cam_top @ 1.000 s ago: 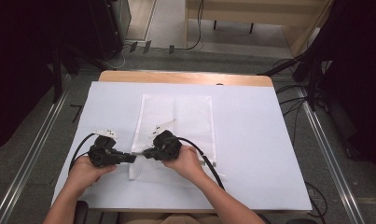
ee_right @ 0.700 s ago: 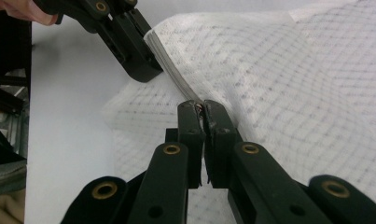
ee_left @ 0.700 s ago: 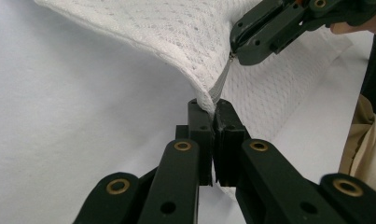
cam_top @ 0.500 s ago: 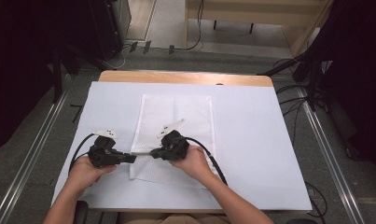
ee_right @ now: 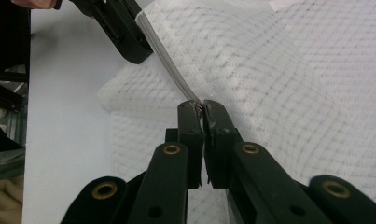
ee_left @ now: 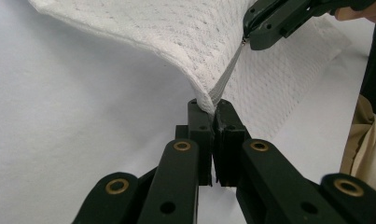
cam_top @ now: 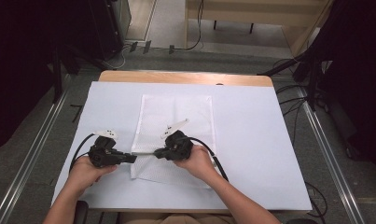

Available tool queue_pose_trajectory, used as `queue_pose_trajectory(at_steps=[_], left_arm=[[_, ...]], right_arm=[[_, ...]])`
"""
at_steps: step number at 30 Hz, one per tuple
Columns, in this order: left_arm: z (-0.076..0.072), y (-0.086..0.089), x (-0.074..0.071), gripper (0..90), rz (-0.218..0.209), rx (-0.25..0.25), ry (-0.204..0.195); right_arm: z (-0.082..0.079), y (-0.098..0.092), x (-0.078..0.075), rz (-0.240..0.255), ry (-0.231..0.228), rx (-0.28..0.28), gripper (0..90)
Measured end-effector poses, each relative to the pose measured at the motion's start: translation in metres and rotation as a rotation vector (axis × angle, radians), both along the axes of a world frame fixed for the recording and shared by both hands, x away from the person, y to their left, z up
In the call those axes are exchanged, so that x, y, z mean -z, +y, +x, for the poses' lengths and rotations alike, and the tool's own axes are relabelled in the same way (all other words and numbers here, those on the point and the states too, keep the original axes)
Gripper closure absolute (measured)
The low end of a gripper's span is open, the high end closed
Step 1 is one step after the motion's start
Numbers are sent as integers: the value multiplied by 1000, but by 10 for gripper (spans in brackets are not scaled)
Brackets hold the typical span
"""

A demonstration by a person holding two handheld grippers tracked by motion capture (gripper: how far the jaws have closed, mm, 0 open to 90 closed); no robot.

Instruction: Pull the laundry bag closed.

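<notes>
A white dimpled cloth (cam_top: 174, 123) lies folded on the white table cover (cam_top: 251, 140). Its near left edge is lifted and stretched taut between the two grippers. My left gripper (cam_top: 132, 158) is shut on that edge at the cloth's left side; in the left gripper view its jaws (ee_left: 212, 106) pinch the cloth (ee_left: 185, 42). My right gripper (cam_top: 155, 152) is shut on the same edge a short way to the right; in the right gripper view its tips (ee_right: 199, 106) clamp the cloth (ee_right: 288, 74). Each gripper view shows the other gripper farther along the taut edge.
The white cover spans a wooden table (cam_top: 185, 77) with bare wood at the far edge. Metal rails (cam_top: 36, 140) run along both sides on the floor. Cables (cam_top: 288, 88) trail at the right. Black cords lead back from each gripper toward the person.
The right gripper has shifted a little to the right along the cloth edge, stretching it. The left hand has stayed in place.
</notes>
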State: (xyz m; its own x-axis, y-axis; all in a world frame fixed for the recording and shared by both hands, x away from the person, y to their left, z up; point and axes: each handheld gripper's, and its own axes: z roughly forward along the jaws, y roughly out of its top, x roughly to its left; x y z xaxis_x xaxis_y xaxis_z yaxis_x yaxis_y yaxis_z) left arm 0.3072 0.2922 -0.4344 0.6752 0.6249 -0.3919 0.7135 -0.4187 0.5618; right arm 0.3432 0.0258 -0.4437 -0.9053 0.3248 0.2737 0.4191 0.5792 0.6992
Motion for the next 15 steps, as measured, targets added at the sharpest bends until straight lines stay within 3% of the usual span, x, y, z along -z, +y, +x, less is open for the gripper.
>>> queue_pose_trajectory(at_steps=[15], left_arm=[[-1,0,-2,883,-2,-3,-15]], right_arm=[[2,-17,-2,9,10,15,883]])
